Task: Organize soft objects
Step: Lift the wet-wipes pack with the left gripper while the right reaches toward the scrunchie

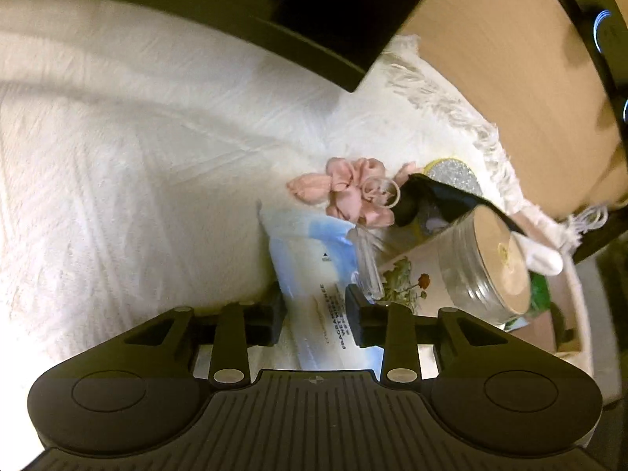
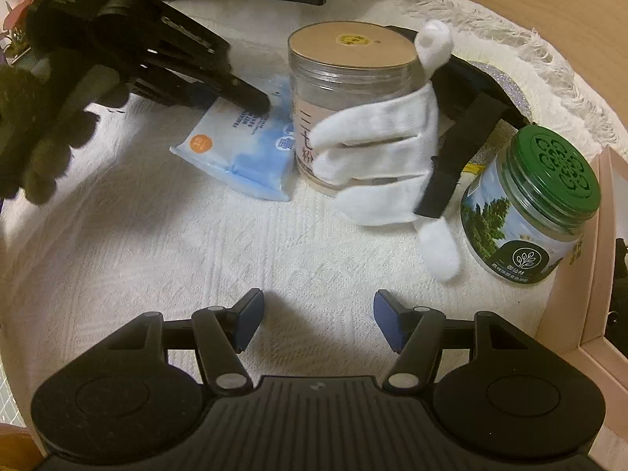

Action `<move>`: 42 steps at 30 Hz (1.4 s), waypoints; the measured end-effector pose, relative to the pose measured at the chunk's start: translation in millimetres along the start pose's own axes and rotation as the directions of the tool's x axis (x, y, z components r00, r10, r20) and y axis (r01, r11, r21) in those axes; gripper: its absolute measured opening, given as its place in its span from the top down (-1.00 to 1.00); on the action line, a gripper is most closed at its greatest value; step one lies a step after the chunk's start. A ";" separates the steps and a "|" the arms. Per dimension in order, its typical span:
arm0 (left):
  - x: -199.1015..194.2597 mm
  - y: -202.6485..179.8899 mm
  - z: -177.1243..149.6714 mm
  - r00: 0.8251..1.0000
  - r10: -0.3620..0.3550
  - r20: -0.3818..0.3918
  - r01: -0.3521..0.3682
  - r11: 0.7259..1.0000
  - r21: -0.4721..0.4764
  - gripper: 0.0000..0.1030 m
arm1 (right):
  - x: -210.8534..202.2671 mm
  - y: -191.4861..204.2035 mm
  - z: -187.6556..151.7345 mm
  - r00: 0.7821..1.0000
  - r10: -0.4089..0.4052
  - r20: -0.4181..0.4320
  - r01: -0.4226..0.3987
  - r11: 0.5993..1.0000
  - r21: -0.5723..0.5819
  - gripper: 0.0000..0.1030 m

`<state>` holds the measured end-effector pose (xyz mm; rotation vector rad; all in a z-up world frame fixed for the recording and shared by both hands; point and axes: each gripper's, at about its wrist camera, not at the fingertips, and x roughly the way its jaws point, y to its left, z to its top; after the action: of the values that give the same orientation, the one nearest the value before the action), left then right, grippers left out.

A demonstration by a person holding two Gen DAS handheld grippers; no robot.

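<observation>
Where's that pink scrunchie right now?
In the left wrist view, the pink scrunchie lies on the white cloth, just beyond the wet wipes pack, beside the clear jar.

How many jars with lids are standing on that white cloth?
2. The clear jar with a tan lid stands mid-cloth, a white glove draped on it. The green-lidded jar stands to its right, near the cloth's edge. Others could be hidden behind them.

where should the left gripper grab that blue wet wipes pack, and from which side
Grip the wet wipes pack by its free near edge, coming from the open cloth side, away from the tall jar that its far end lies against. It lies flat and soft, so the left gripper, jaws astride it, can pinch the thin edge.
</observation>
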<state>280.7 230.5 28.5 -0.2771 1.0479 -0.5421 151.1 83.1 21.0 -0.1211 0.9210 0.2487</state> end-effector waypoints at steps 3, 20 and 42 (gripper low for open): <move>-0.1 -5.4 -6.7 0.999 0.043 0.017 -0.043 0.999 0.013 0.31 | -0.7 2.9 -1.6 1.000 -0.006 0.007 0.006 1.000 0.000 -0.23; -10.4 6.4 -21.2 0.995 -0.097 0.015 0.098 0.975 -0.199 0.45 | 4.8 32.0 26.6 0.992 0.004 0.124 0.012 0.991 -0.131 0.29; -26.3 10.8 -20.6 1.000 0.013 0.027 -0.008 0.981 -0.196 0.51 | 20.8 75.6 43.6 0.976 0.134 0.171 -0.105 0.980 -0.167 0.30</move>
<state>255.7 254.7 33.2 -0.4512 1.0765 -0.4249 176.8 168.4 30.7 -0.1855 0.7275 0.4380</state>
